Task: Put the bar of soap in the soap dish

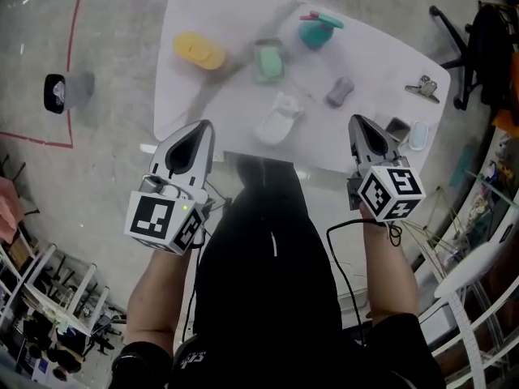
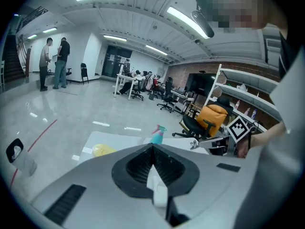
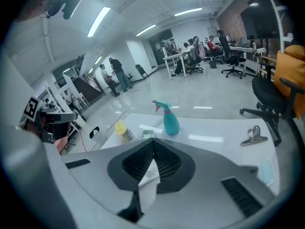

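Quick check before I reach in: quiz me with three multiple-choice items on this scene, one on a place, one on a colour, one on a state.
1. In the head view, where on the table is the metal clip?
A) right end
B) left end
C) centre

2. What colour is the spray bottle?
A) red
B) black
C) teal

3. How do the jaws of the right gripper stand?
A) wide apart
B) together, empty
C) closed on the bottle

Answers:
1 A: it lies by the right edge.
2 C: its body is teal in every view.
3 B: its own view shows the jaws meeting with nothing between.
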Motion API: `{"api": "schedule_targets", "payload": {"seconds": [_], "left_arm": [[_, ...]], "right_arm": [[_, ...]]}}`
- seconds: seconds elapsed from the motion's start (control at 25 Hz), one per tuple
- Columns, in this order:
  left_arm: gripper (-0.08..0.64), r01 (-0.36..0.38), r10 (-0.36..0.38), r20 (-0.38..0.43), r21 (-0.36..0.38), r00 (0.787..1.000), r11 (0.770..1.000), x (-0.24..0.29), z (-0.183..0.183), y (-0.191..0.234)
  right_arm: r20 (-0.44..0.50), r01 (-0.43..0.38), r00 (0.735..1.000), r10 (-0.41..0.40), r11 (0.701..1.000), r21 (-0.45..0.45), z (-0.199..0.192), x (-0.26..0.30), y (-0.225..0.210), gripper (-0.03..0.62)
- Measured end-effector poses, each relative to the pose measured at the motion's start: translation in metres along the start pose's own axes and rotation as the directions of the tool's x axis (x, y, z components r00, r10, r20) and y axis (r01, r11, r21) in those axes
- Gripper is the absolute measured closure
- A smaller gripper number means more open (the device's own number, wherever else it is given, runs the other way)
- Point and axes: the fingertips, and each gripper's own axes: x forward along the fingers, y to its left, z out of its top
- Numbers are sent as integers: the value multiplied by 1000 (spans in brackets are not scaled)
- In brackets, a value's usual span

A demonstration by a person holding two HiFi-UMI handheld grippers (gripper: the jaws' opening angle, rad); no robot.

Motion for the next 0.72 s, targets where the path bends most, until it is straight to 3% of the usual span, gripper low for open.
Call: {"api": "schedule_targets", "payload": {"seconds": [0.16, 0.36, 0.52, 0.6, 0.64, 0.72], "left_arm": [[549, 7, -7, -4, -24, 1000, 1000, 17, -18, 6], [549, 19, -20, -28, -28, 999, 999, 40, -41, 14], [549, 27, -28, -56, -27, 998, 999, 56, -62, 21], [549, 37, -39, -68, -30, 997, 999, 62, -72, 23], [549, 42, -44, -74, -32, 996, 999, 64, -77, 23], [549, 48, -51, -83, -39, 995, 998, 68, -85, 25]], "right_arm": [[-51, 23, 998, -24, 999, -29, -22, 17, -17, 575], [-98, 40, 995, -33, 997, 72, -52, 45, -44, 574], [-145, 86, 986, -81, 996, 22, -72, 75, -63, 574], [-161, 106, 982, -99, 994, 40, -79, 89, -73, 572], [-167, 122, 980, -110, 991, 63, -82, 97, -79, 558], [-187, 158, 973, -135, 981, 112, -89, 110, -90, 450]]}}
